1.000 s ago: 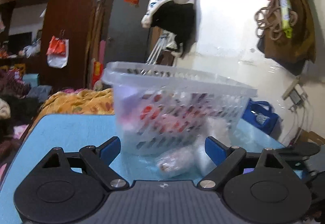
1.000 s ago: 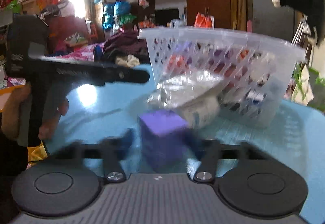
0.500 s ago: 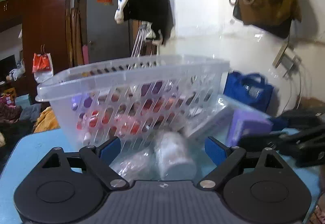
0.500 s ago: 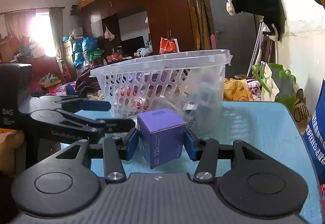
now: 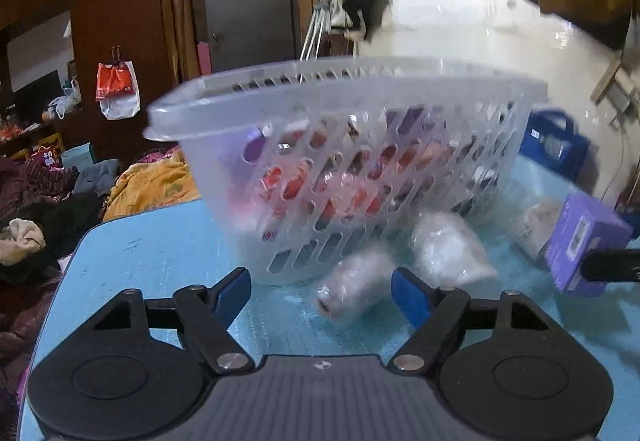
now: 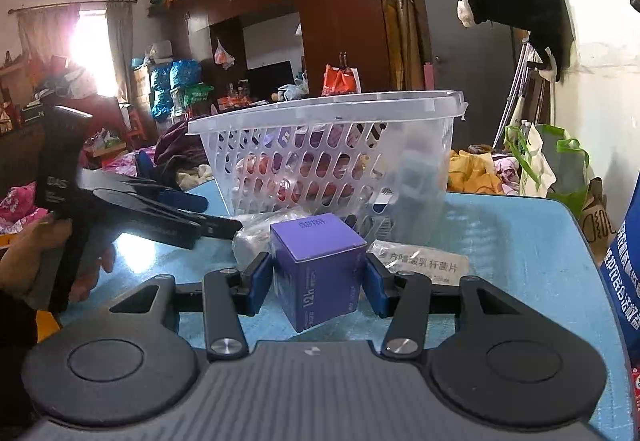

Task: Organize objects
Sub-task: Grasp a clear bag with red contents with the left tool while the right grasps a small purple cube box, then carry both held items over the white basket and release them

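A clear plastic basket (image 5: 360, 145) holding several packets stands on the blue table (image 5: 152, 253); it also shows in the right wrist view (image 6: 332, 157). My right gripper (image 6: 318, 281) is shut on a purple box (image 6: 320, 269), just above the table in front of the basket; the box shows at the right in the left wrist view (image 5: 584, 245). My left gripper (image 5: 320, 293) is open and empty, near a plastic-wrapped bottle (image 5: 352, 285) lying before the basket. A second wrapped item (image 5: 444, 249) lies beside it.
A flat medicine packet (image 6: 424, 265) lies on the table right of the purple box. A blue bag (image 5: 556, 145) stands behind the basket by the wall. Clothes and bedding (image 5: 152, 181) lie beyond the table's left edge.
The left gripper view has swung back left, so the basket sits more to the centre-right. The right gripper keeps the purple box and has shifted slightly nearer the basket.
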Demonstrator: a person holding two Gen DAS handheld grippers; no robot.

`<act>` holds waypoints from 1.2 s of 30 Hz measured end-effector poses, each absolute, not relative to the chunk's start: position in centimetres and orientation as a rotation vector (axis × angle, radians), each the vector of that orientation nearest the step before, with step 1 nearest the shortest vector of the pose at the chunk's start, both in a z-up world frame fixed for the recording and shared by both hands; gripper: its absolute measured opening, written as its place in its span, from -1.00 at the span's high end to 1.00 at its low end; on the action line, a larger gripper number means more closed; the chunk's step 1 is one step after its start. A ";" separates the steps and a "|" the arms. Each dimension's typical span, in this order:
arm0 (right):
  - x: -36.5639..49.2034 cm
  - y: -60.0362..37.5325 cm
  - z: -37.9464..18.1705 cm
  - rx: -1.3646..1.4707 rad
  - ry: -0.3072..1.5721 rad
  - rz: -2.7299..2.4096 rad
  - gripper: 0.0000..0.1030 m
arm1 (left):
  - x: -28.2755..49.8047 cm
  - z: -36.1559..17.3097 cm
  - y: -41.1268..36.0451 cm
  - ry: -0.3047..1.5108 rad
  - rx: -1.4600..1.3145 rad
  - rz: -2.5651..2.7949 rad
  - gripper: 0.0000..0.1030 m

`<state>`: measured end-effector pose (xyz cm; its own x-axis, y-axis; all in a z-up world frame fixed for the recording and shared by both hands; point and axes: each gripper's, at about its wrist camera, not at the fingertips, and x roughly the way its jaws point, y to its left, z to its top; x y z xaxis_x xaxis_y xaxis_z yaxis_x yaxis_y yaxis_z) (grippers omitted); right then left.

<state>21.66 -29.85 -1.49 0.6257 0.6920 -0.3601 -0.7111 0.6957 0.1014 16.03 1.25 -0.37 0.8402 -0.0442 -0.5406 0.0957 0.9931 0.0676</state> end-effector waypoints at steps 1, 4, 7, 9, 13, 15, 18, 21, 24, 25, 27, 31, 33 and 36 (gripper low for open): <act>21.7 -29.9 -1.5 -0.053 0.391 0.805 -0.02 | 16.3 -0.5 1.0 0.587 0.103 -0.091 -0.58; 21.7 -29.9 -1.4 -0.052 0.392 0.806 -0.03 | 16.8 -1.0 0.0 0.612 0.144 -0.097 -0.57; 21.6 -29.9 -1.4 -0.057 0.389 0.804 -0.03 | 16.5 -0.7 -0.3 0.583 0.135 -0.106 -0.29; 21.6 -29.9 -1.4 -0.057 0.388 0.805 -0.03 | 16.3 -0.7 -0.2 0.593 0.131 -0.105 0.09; 21.5 -29.9 -1.5 -0.058 0.383 0.804 -0.02 | 14.9 -0.3 0.5 0.545 0.109 -0.091 0.10; 21.4 -29.9 -1.5 -0.058 0.377 0.801 -0.02 | 13.8 0.0 1.2 0.508 0.085 -0.088 0.10; 21.4 -29.9 -1.5 -0.061 0.374 0.797 -0.02 | 12.3 0.3 1.7 0.472 0.068 -0.084 0.10; 21.0 -30.1 -1.4 -0.055 0.344 0.775 -0.02 | 11.4 0.5 1.6 0.456 0.074 -0.083 0.10; 20.6 -30.4 -1.0 -0.021 0.316 0.775 -0.02 | 11.0 0.6 0.9 0.437 0.082 -0.082 0.10; 20.5 -30.5 -0.7 -0.004 0.311 0.792 -0.01 | 10.8 0.8 0.8 0.424 0.081 -0.080 0.10; 19.9 -30.3 0.6 -0.006 0.271 0.783 -0.01 | 10.5 1.4 0.7 0.399 0.080 -0.074 0.10; 19.5 -29.3 4.7 -0.015 0.191 0.766 -0.01 | 9.1 4.4 1.0 0.307 0.050 -0.070 0.10; 20.4 -28.2 7.6 -0.014 0.169 0.775 -0.01 | 9.4 7.2 1.2 0.252 0.042 -0.055 0.10; 23.4 -25.3 11.5 -0.064 0.159 0.702 -0.01 | 12.4 11.7 1.2 0.220 0.044 -0.022 0.10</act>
